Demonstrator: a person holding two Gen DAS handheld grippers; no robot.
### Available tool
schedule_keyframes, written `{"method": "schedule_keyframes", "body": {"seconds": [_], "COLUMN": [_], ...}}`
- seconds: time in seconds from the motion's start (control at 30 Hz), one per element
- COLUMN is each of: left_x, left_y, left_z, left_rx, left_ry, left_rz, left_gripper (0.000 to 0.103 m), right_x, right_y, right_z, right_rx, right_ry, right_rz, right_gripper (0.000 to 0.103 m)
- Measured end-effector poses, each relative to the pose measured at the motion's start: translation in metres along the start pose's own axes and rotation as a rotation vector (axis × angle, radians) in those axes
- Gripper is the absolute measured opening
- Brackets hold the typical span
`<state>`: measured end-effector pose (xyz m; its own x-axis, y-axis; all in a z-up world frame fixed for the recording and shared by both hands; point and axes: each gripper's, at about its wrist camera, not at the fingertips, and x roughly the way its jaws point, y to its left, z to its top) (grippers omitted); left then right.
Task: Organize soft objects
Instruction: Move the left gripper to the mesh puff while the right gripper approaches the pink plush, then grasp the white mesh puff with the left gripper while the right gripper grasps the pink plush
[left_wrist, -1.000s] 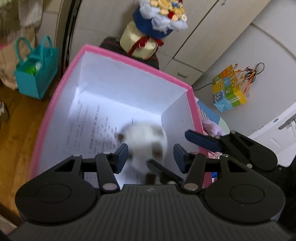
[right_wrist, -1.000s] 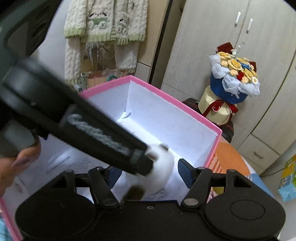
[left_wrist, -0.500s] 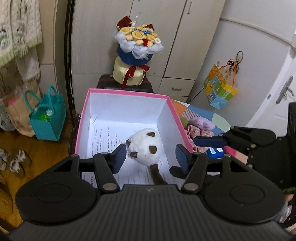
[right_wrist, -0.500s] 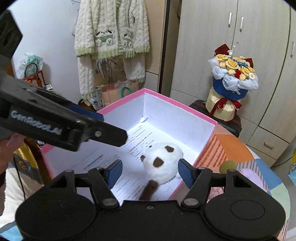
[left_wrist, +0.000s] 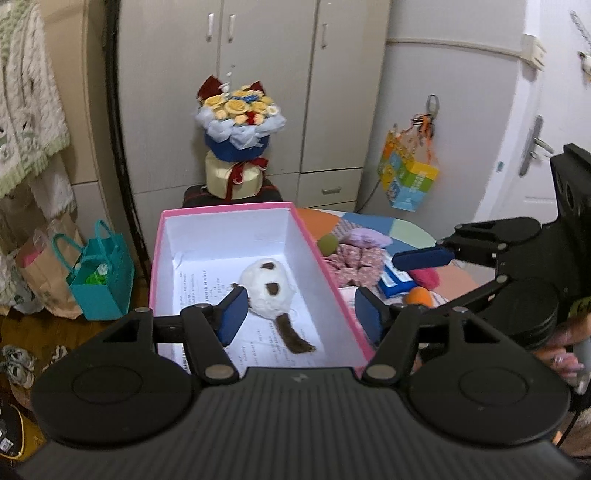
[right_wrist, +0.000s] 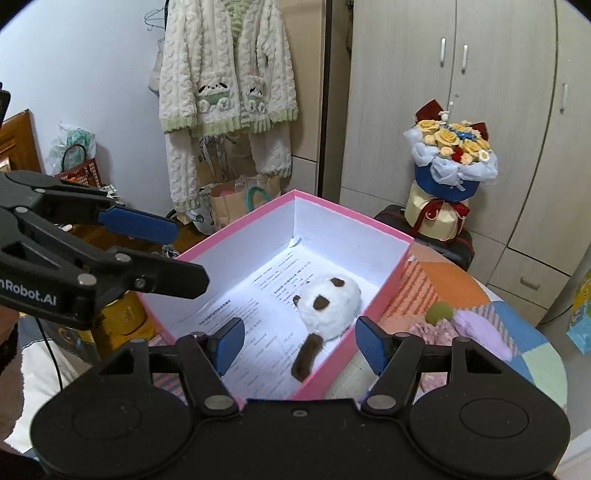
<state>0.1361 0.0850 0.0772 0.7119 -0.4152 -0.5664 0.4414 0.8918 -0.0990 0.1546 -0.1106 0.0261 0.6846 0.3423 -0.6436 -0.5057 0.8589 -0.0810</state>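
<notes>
A white plush toy (left_wrist: 266, 288) with brown patches lies, seemingly face-up, inside the pink box (left_wrist: 221, 213).

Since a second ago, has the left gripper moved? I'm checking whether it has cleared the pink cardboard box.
Yes. The left gripper has pulled up and back from the pink cardboard box, jaws opening and empty; the white plush toy lies inside.

A flower bouquet (left_wrist: 239, 122) in blue wrap stands at upper centre before pale wardrobe doors (left_wrist: 266, 74). A teal gift bag (left_wrist: 101, 280) sits at the left edge on the wooden floor. A knitted cream cardigan (right_wrist: 225, 74) hangs at upper centre of the right wrist view.
</notes>
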Motion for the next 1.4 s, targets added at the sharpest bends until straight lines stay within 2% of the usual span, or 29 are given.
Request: {"method": "schedule_keyframes", "body": {"seconds": [0.27,0.53,0.77,1.0,1.23,1.4], "left_x": [-0.013,0.012,0.053,0.098,0.143,0.168], "left_y": [-0.046,-0.093,-0.137,-0.161,-0.166,-0.169], "left_z": [-0.013,-0.027,-0.036,-0.042,-0.056,-0.067], "left_rx": [0.112,0.148,0.228,0.252,0.236,0.223], "left_ry": [-0.029,0.017,0.075,0.108,0.111,0.12], "left_rz": [-0.042,-0.092,-0.082,-0.059,-0.023,-0.048], "left_gripper": [0.066,0.066,0.066,0.066,0.068,0.068], "right_x": [-0.059,-0.085,-0.071,-0.042,-0.01,0.017], "right_y": [-0.041,-0.096,-0.14,-0.177,-0.196,-0.207], "right_z": [-0.04,-0.084,-0.117,-0.139,-0.151,-0.151], "right_rx": [0.069,0.149,0.232,0.299,0.242,0.216], "right_ry": [-0.053,-0.04,-0.022,-0.009,-0.06,-0.06], "right_rz": [-0.073,-0.121,-0.081,-0.052,-0.115,-0.149], "right_gripper": [0.071,0.071,0.071,0.071,0.071,0.071]}}
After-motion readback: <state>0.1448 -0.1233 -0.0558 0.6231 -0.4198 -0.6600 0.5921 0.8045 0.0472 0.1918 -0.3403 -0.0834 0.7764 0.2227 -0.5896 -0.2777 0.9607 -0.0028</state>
